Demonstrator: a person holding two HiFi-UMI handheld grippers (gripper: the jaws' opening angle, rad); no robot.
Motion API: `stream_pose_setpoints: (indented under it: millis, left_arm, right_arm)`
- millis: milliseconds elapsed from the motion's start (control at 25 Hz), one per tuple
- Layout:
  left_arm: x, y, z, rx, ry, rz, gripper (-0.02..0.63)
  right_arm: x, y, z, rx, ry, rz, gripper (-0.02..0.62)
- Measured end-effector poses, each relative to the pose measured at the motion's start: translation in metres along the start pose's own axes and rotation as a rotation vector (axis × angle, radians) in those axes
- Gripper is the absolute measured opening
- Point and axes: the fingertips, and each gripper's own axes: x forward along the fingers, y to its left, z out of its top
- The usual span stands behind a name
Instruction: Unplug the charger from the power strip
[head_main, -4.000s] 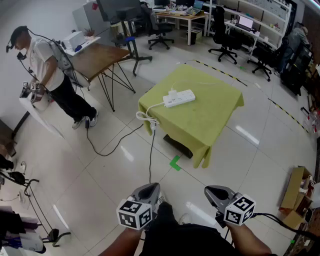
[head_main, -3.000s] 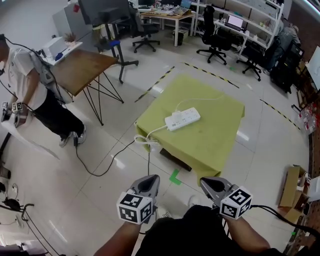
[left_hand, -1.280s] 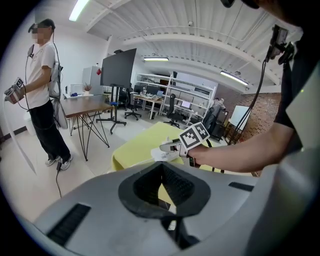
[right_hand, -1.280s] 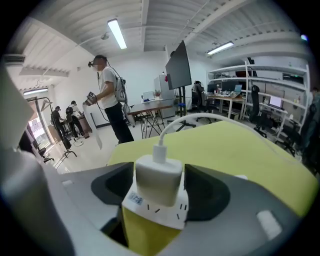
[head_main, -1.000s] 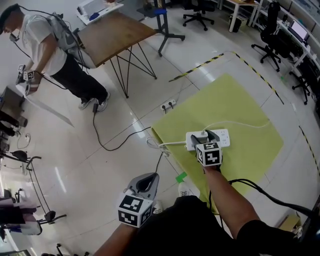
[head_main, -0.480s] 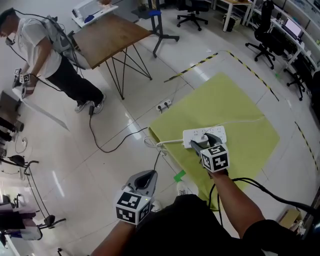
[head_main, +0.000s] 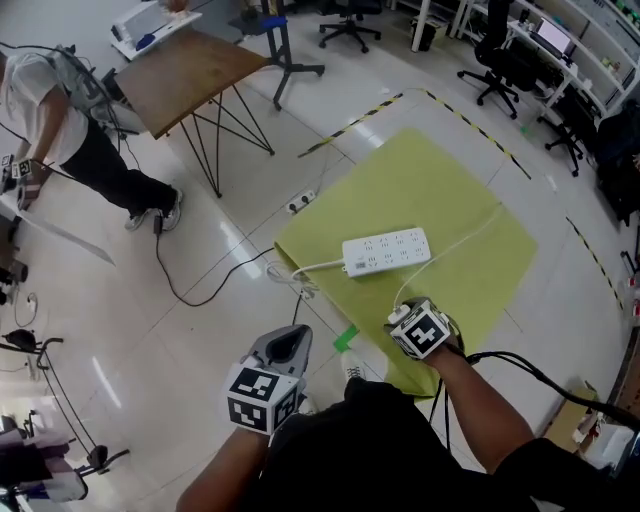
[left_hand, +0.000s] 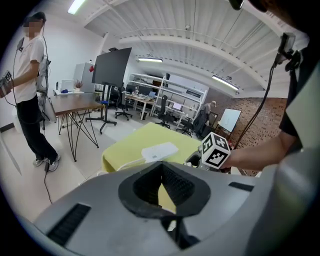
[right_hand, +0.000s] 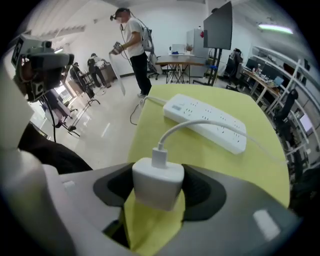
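The right hand-held gripper (right_hand: 159, 194) pinches the charger (right_hand: 157, 181) away from the power strip (right_hand: 205, 122) to unplug it; the left hand-held gripper (left_hand: 161, 187) hangs pressed together.

White charger (right_hand: 157, 182) unplugged; white power strip (head_main: 387, 251) flat.

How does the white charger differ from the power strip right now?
The charger is small and blocky; the power strip is long and flat. The charger is held unplugged in the right gripper; the power strip lies on the yellow table. Both are white.
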Motion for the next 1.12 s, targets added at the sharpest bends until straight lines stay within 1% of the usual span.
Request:
stream_pose_setpoints:
  millis: [120, 240, 400, 640, 800, 920, 1040, 1120]
  left_arm:
    - [-0.003, -0.006, -0.003, 0.002, 0.000, -0.008, 0.006]
    - [-0.007, -0.007, -0.007, -0.001, 0.000, -0.001, 0.006]
    - [-0.018, -0.003, -0.010, 0.000, -0.007, 0.017, 0.006]
    - [-0.031, 0.002, -0.014, -0.019, -0.014, 0.046, 0.006]
    - [-0.038, 0.003, -0.014, -0.018, -0.023, 0.048, 0.006]
    - [-0.042, 0.002, -0.014, -0.014, -0.031, 0.045, 0.006]
    - [-0.049, 0.003, -0.015, -0.010, -0.039, 0.037, 0.006]
    - [-0.054, 0.002, -0.014, -0.004, -0.047, 0.028, 0.006]
  right_arm:
    - [0.006, 0.000, -0.016, -0.035, 0.066, -0.046, 0.282]
    - [0.015, -0.004, -0.024, -0.027, 0.080, -0.076, 0.282]
    - [0.023, -0.007, -0.018, 0.001, 0.043, -0.093, 0.285]
    - [0.030, -0.009, -0.013, -0.007, 0.017, -0.086, 0.293]
    - [0.028, -0.012, -0.013, -0.015, 0.008, -0.096, 0.324]
    - [0.027, -0.012, -0.015, -0.016, -0.003, -0.098, 0.324]
    - [0.022, -0.010, -0.017, 0.017, -0.027, -0.106, 0.325]
    - [0.011, -0.012, -0.019, 0.046, -0.051, -0.136, 0.327]
